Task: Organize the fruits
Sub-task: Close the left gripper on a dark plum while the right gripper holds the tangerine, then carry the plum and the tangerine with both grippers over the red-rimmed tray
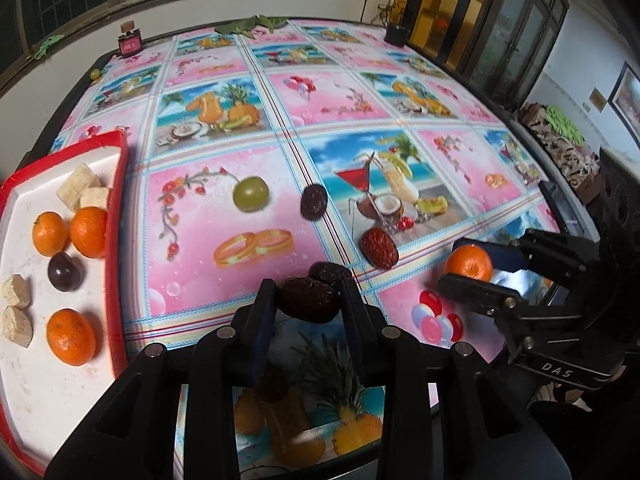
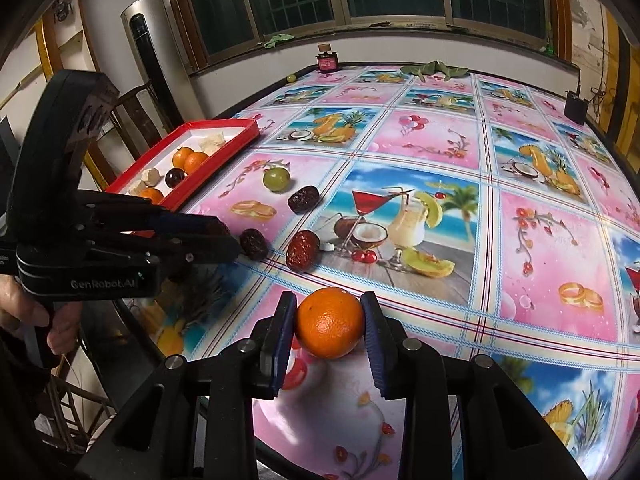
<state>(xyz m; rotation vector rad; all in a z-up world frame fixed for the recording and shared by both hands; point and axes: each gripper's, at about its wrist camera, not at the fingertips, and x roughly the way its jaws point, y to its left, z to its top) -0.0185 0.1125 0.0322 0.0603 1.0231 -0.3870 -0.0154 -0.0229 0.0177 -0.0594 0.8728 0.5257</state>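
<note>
My left gripper is shut on a dark brown date, just above the tablecloth near the front edge. In the right wrist view the left gripper comes in from the left with that date in its tips. The pads of my right gripper press both sides of an orange; it also shows as the right gripper at the right. Loose on the cloth lie a dark date, a red date, another dark date and a green fruit. The red tray at left holds oranges, a dark plum and banana pieces.
At the table's far edge stand a perfume bottle, green leaves, a dark box and a small green fruit. A person's hand grips the left gripper's handle. Chairs stand beyond the table's left side.
</note>
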